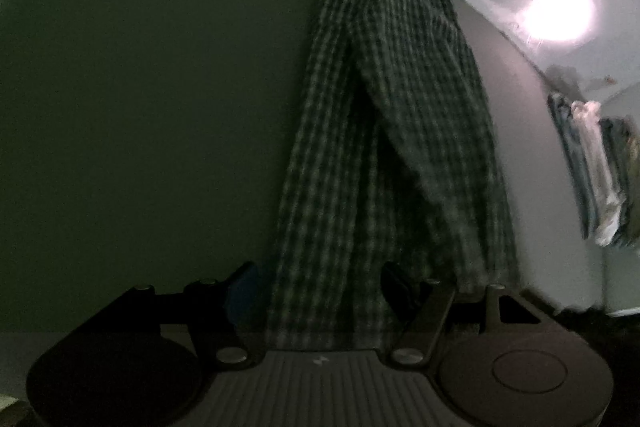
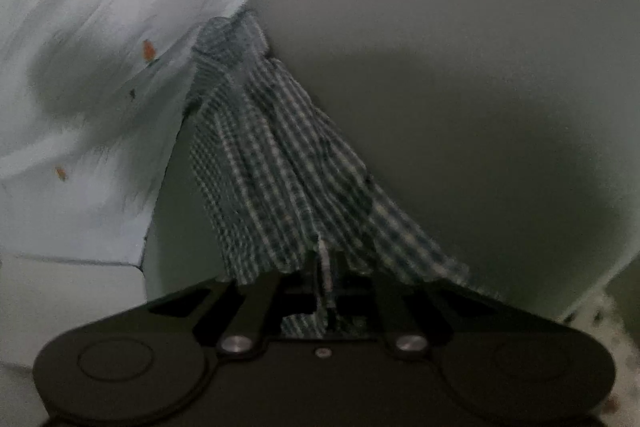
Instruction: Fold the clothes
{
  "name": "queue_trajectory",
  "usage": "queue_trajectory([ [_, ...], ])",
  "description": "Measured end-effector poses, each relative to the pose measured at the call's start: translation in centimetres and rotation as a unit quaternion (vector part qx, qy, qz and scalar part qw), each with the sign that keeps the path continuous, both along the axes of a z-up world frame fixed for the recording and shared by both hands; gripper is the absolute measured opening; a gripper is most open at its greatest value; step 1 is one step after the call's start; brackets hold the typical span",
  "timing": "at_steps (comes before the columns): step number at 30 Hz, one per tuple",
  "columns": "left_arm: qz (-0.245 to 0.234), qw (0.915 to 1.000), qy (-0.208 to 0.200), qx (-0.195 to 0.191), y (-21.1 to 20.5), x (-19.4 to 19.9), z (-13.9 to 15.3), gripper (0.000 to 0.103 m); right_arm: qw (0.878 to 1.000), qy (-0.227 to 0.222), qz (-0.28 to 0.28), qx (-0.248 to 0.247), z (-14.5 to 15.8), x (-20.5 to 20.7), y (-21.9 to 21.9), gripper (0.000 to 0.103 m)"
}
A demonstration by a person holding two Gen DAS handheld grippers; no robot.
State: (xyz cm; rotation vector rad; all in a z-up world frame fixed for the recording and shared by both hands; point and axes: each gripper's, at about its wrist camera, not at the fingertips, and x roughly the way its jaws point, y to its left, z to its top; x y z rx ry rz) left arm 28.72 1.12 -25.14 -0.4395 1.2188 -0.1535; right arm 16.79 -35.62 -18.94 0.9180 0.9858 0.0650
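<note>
A green and white checked shirt (image 1: 384, 131) hangs stretched away from my left gripper (image 1: 320, 287). Its near edge lies between the two spread fingers, which stand wide apart and do not clamp it. In the right wrist view the same checked shirt (image 2: 276, 163) fans out from my right gripper (image 2: 328, 279). The right fingers are closed together on a bunched hem of the shirt. The far end of the shirt gathers to a point near the wall (image 2: 232, 27). The scene is dim.
A plain grey-green surface (image 1: 140, 107) fills the left of the left wrist view. A stack of folded clothes (image 1: 596, 167) lies at the right edge. A bright light spot (image 1: 558, 13) glares on the pale wall. A white box corner (image 2: 80, 279) is at lower left.
</note>
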Motion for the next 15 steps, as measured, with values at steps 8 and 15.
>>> queue_trajectory([
  [8, -0.015, 0.9996, -0.013, 0.02, -1.3, -2.3, -0.8, 0.067, 0.99, -0.007, 0.064, -0.127, -0.3, 1.2, -0.3, 0.025],
  [15, 0.02, 0.9996, -0.022, 0.004, -1.0, -3.9, -1.5, 0.003, 0.994, 0.036, 0.094, -0.048, -3.0, 0.9, -1.7, 0.002],
])
